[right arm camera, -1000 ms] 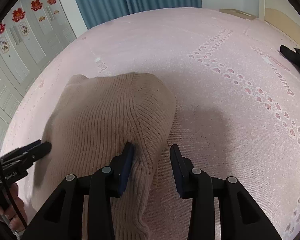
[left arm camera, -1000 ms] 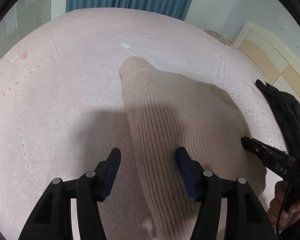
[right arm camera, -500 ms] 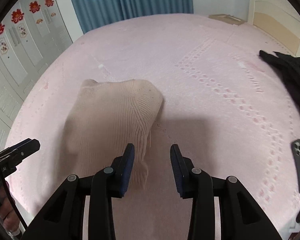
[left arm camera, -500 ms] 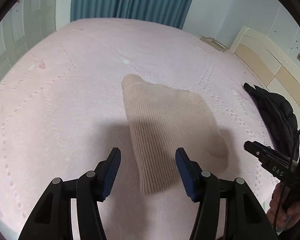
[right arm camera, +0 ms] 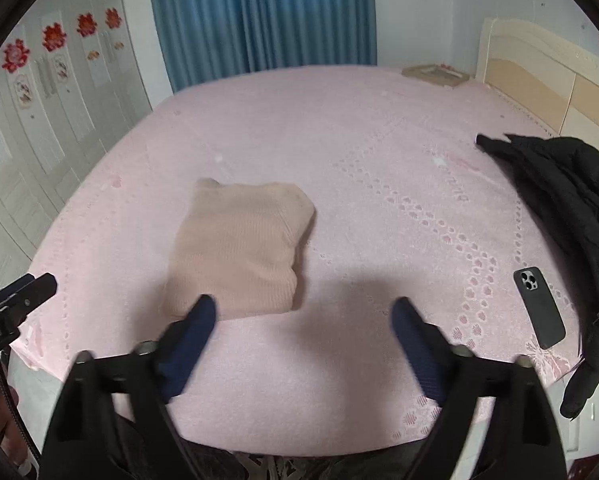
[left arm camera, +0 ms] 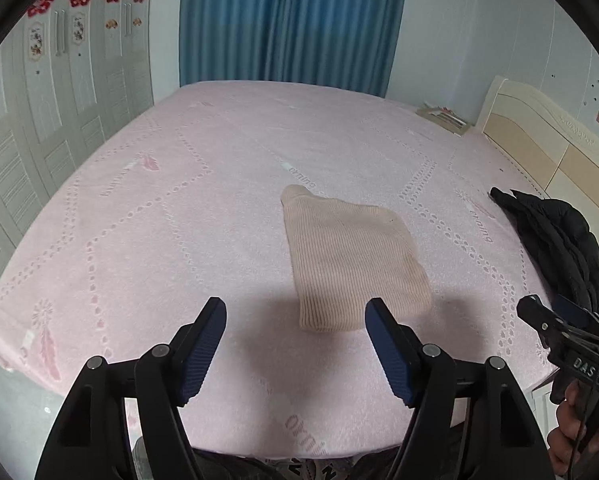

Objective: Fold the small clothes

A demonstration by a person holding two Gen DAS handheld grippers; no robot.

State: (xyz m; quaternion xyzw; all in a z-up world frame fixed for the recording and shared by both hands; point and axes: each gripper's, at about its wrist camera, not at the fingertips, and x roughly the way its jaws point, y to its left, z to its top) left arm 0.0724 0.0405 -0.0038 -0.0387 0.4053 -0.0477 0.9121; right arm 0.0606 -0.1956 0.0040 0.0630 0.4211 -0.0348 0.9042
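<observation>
The folded beige sweater (left arm camera: 351,264) lies flat on the pink bed (left arm camera: 179,216), roughly in the middle of its near half, and neither tool touches it. The left gripper (left arm camera: 295,340) hangs above the near edge of the bed with its jaws spread wide and nothing between them; they have just been opening, and the sweater sits beyond the right fingertip, clear of it. The right gripper (right arm camera: 301,332) is blurred, its jaws also standing very wide after just opening, with only bare bedding between them; the sweater (right arm camera: 239,256) lies past its left fingertip, apart from it. Each gripper shows at the edge of the other's view, the right one (left arm camera: 555,332) held in a hand (left arm camera: 575,432) at the lower right. A black jacket (right arm camera: 559,208) is heaped at the right side of the bed near the headboard (right arm camera: 539,80), and a dark phone (right arm camera: 539,308) rests face down just beside it. Blue curtains (left arm camera: 291,20) hang behind the bed, and white wardrobe doors (left arm camera: 59,92) with red decorations stand to the left.
</observation>
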